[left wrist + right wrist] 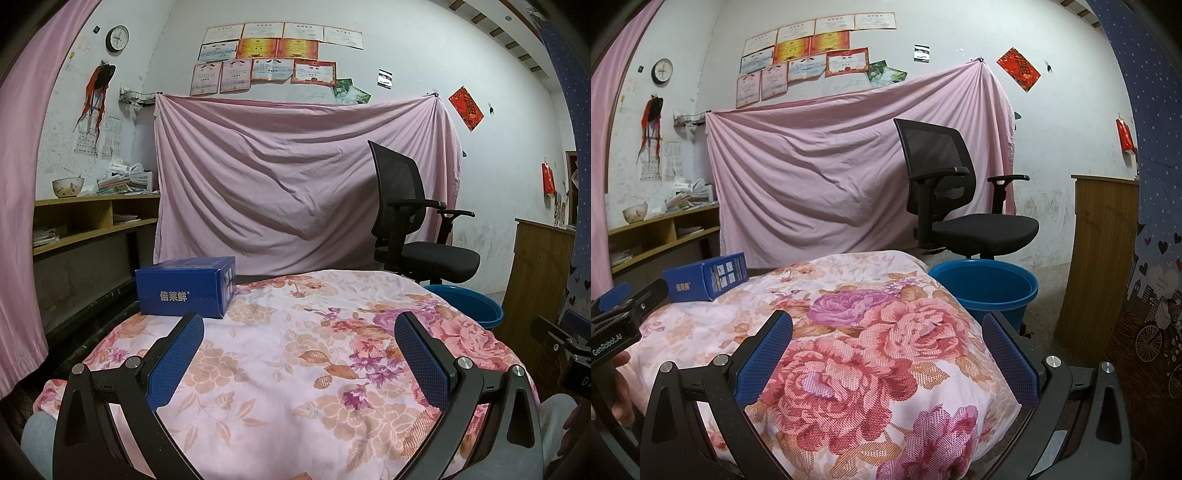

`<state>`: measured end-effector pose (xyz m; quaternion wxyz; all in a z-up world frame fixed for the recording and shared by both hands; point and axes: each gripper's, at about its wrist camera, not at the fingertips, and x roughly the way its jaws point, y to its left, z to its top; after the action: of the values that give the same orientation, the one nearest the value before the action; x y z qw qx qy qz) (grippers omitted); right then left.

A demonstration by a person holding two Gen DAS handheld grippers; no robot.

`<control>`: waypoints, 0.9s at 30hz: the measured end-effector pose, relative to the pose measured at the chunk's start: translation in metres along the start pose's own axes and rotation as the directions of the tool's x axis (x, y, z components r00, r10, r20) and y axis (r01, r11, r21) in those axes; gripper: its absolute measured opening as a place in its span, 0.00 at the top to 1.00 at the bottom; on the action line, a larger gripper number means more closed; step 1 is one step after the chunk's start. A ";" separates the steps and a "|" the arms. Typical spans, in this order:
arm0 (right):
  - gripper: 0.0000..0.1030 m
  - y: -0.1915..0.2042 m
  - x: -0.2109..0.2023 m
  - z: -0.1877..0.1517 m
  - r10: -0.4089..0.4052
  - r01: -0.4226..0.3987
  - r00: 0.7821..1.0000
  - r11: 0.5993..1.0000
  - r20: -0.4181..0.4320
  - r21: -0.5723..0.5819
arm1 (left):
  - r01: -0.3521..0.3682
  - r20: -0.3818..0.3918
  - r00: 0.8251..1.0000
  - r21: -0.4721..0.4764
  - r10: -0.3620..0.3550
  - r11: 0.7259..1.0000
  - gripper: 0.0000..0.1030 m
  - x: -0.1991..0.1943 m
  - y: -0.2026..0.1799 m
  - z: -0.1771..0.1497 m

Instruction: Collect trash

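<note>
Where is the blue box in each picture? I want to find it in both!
Left wrist view: the blue box sits left of centre on the far left edge of the flowery cloth, just beyond the left gripper's left finger.
Right wrist view: the blue box is at the far left, smaller, seen from its end.
Shared landmark: the black office chair in front of the hanging pink sheet.

floral-covered table, blue box upright at its far left corner
</note>
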<state>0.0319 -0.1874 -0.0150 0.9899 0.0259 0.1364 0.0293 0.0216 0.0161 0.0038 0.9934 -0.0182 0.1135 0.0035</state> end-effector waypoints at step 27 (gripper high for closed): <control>0.00 0.002 0.000 -0.001 0.004 -0.004 1.000 1.000 -0.003 0.002 | 0.007 -0.012 1.000 0.031 -0.006 1.000 0.02 0.006 0.003 -0.002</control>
<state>0.0313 -0.1855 -0.0154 0.9896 0.0269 0.1381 0.0310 0.0265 0.0187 0.0004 0.9928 -0.0033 0.1195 -0.0015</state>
